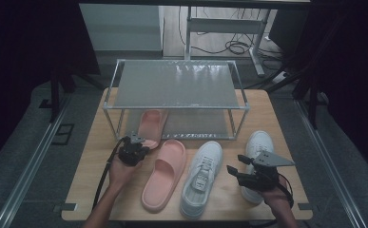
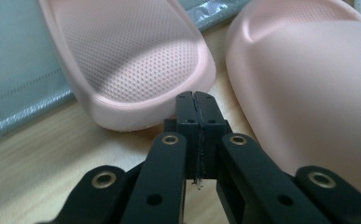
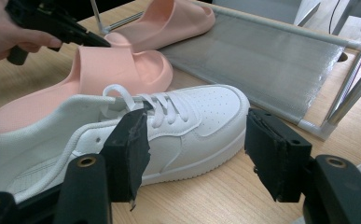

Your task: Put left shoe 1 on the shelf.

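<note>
Two pink slippers and two white sneakers lie by a metal shoe rack (image 1: 174, 107). One pink slipper (image 1: 151, 124) (image 2: 131, 60) rests toe-first on the lower shelf (image 3: 262, 60), its heel over the front edge. My left gripper (image 1: 142, 144) (image 2: 197, 100) is shut on nothing, its tips just short of that heel. The second pink slipper (image 1: 165, 173) (image 2: 308, 84) lies on the table to its right. My right gripper (image 1: 235, 164) (image 3: 192, 149) is open and faces the side of a white sneaker (image 1: 201, 178) (image 3: 192, 121) without touching it. The other white sneaker (image 1: 258, 145) lies partly under my right hand.
The wooden table (image 1: 96, 156) carries the rack at its far half. The rack's upper shelf (image 1: 177, 83) is bare mesh. In the right gripper view the left gripper (image 3: 57, 23) hovers beside the near slipper (image 3: 117, 70), with the shelved slipper (image 3: 169, 21) behind.
</note>
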The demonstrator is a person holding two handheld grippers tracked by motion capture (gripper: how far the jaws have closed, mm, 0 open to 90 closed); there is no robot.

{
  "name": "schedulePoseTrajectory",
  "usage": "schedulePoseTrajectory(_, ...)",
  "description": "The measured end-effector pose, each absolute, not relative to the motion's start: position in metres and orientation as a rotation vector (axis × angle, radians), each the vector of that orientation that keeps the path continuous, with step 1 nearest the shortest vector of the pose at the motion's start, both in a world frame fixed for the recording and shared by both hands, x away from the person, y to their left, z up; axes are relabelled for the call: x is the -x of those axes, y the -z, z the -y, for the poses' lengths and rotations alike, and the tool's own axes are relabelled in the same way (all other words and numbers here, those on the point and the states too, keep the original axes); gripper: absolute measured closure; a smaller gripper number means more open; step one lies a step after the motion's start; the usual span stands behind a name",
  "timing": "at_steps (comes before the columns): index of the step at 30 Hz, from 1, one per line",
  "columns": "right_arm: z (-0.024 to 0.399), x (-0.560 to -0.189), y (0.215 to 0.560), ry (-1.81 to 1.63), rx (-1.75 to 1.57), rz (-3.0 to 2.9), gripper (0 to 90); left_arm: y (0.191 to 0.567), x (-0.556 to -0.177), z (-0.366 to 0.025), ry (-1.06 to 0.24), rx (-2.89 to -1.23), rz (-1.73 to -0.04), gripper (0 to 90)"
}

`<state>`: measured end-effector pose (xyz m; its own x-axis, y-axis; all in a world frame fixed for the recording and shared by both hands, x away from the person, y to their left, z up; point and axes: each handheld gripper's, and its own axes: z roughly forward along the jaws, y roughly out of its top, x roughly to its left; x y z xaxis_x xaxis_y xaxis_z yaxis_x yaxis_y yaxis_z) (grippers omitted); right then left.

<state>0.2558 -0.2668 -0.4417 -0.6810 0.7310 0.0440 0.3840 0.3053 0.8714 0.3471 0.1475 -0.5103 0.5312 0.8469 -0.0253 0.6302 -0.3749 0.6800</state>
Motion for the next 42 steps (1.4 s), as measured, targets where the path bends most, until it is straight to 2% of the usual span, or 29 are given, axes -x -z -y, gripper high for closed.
schedulePoseTrajectory(13, 0.268, -0.256, 0.442, -1.331, -1.001, -2.215, 40.2, 0.514, -0.377, -0.132, -0.464, -2.090, -1.205, 90.0)
schedulePoseTrajectory(19, 0.267, -0.257, 0.442, -1.325, -1.002, -2.221, 40.3, 0.517, -0.385, -0.127, -0.472, -2.068, -1.220, 90.0)
schedulePoseTrajectory(22, 0.267, -0.257, 0.443, -1.326, -1.001, -2.219, 40.3, 0.518, -0.388, -0.123, -0.476, -2.070, -1.217, 87.3)
schedulePoseTrajectory(28, 0.267, -0.257, 0.443, -1.326, -0.999, -2.221, 40.3, 0.520, -0.389, -0.121, -0.486, -2.056, -1.225, 89.5)
schedulePoseTrajectory(33, 0.267, -0.256, 0.442, -1.328, -0.999, -2.220, 40.3, 0.517, -0.381, -0.124, -0.487, -2.040, -1.216, 90.0)
schedulePoseTrajectory(42, 0.267, -0.256, 0.442, -1.326, -0.999, -2.221, 40.3, 0.498, -0.329, -0.137, -0.432, -1.944, -1.162, 89.9)
